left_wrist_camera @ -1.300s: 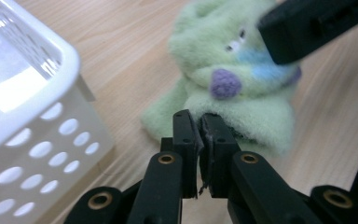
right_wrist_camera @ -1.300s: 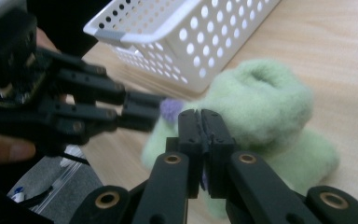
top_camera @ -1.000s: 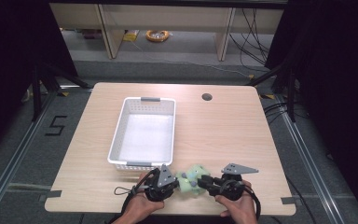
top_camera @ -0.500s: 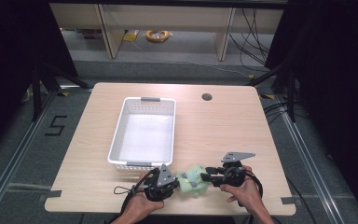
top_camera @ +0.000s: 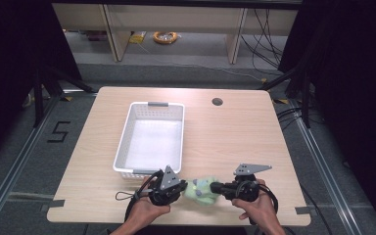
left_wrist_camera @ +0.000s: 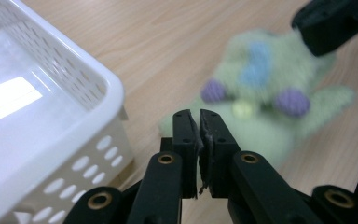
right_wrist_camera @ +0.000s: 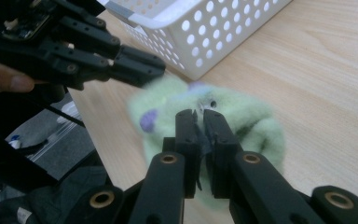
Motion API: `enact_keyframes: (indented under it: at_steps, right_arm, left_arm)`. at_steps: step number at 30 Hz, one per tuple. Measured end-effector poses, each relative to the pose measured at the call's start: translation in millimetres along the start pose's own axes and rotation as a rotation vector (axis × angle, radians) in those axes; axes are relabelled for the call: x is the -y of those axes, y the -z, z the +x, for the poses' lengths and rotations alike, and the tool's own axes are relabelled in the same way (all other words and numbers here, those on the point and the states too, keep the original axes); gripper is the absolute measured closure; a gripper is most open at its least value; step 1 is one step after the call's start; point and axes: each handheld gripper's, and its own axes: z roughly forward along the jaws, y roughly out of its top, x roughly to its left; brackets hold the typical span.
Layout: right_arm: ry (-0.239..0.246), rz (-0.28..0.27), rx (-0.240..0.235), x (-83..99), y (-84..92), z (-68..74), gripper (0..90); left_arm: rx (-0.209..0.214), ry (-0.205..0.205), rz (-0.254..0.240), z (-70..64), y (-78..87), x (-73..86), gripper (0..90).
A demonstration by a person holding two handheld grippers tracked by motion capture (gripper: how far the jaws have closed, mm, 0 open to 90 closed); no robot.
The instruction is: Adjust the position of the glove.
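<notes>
- The green plush toy (top_camera: 201,189) lay on the table (top_camera: 235,137) near its six o'clock edge, just off the white basket (top_camera: 152,137) at about five o'clock from it, and between the two grippers.
- The left gripper (top_camera: 178,188) sat at the toy's nine o'clock, as it had a second before; in the left gripper view (left_wrist_camera: 199,122) its jaws stood pressed together with only a sliver of gap, the blurred toy (left_wrist_camera: 261,109) lying just beyond the tips. Whether a pinch of fur was caught between them could not be told.
- The right gripper (top_camera: 215,188) had changed most: its jaws had just been closing, and in the right gripper view (right_wrist_camera: 199,122) they met at the tips against the toy's fuzzy body (right_wrist_camera: 233,123). A tuft seemed nipped between the pads, though the fur hid the exact contact.
- Compared with a second earlier, the right hand (top_camera: 254,205) had shifted slightly toward three o'clock, with its grey plate (top_camera: 251,169) further out.
- Judged from this, both claws had settled at opposite ends of the toy, so a lift toward the basket at eleven o'clock looked like the next step, provided the thin pinches held.
</notes>
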Motion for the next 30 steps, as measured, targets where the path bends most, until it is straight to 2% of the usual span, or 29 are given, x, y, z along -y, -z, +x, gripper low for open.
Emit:
enact_keyframes:
  at_steps: [1,4,5,6,7,9,10,12,14,15,16,17,20,21,22,24,26,27,28,29,30]
  right_arm:
    - [0.034,-0.01,0.009,1.0,-0.5,1.2,85.6]
    - [0.018,0.001,0.025,3.2,0.2,6.3,85.5]
    - [0.032,-0.014,0.075,7.5,-1.8,4.0,85.3]
    - [0.032,-0.014,0.075,7.5,-1.8,4.0,85.3]
    - [-0.015,0.012,0.074,14.5,-5.8,3.0,85.0]
    - [-0.033,0.014,0.068,19.6,-8.8,1.7,84.8]
    - [-0.017,0.013,0.076,20.3,-9.0,-0.7,84.8]
    - [-0.019,0.012,0.078,20.8,-9.2,-0.2,84.7]
    - [-0.021,0.019,0.091,21.6,-8.8,2.2,84.3]
    - [0.001,0.006,0.081,22.1,-10.2,0.0,84.3]
    - [-0.001,0.007,0.094,22.4,-10.6,-0.2,84.2]
    - [-0.038,0.01,0.079,22.7,-9.7,2.5,84.1]
    - [-0.042,0.012,0.076,22.7,-9.7,2.4,84.0]
    - [-0.035,0.011,0.074,22.8,-9.8,1.8,83.8]
    - [-0.04,0.01,0.07,23.5,-10.7,2.0,83.8]
    - [-0.052,0.015,0.065,23.5,-10.7,2.4,83.7]
    - [-0.033,0.015,0.073,23.5,-10.5,-0.1,83.9]
    - [-0.07,0.028,0.065,23.7,-9.9,3.2,84.2]
    - [-0.065,0.026,0.06,23.3,-9.8,3.5,84.6]
    - [-0.043,0.007,0.05,23.0,-10.4,2.8,84.8]
    - [-0.043,0.007,0.05,23.0,-10.4,2.8,84.8]
  left_arm:
    - [-0.007,0.004,-0.005,1.6,-0.1,-2.6,84.5]
    - [-0.011,-0.001,0.0,3.3,-2.1,-3.4,83.9]
    - [-0.014,0.006,0.008,3.6,-4.3,-1.4,83.3]
    - [-0.014,0.006,0.008,3.6,-4.3,-1.4,82.3]
    - [0.009,0.012,0.007,3.6,-3.8,1.3,80.6]
    - [0.037,0.047,0.015,2.0,-0.6,4.7,75.3]
    - [0.05,0.064,0.014,-0.3,1.2,6.5,72.8]
    - [0.055,0.067,0.014,-2.5,3.0,8.3,67.8]
    - [0.089,0.084,0.041,-9.8,6.5,15.1,64.5]
    - [0.1,0.081,0.051,-12.1,6.1,17.4,62.3]
    - [0.108,0.087,0.065,-15.0,5.1,19.9,61.1]
    - [0.11,0.1,0.072,-18.2,2.8,22.3,60.1]
    - [0.111,0.097,0.1,-21.7,-1.7,25.7,55.1]
    - [0.104,0.065,0.11,-22.1,-6.5,27.2,53.2]
    - [0.104,0.087,0.102,-24.6,-9.1,27.7,52.3]
    - [0.097,0.086,0.116,-24.8,-10.8,28.3,53.7]
    - [0.088,0.045,0.115,-28.7,-13.7,27.7,61.5]
    - [0.083,0.032,0.106,-30.1,-13.6,26.6,67.8]
    - [0.072,0.022,0.107,-30.2,-12.8,25.4,73.2]
    - [0.082,0.02,0.105,-30.0,-11.2,23.8,78.3]
    - [0.082,0.02,0.105,-30.0,-11.2,23.8,81.0]
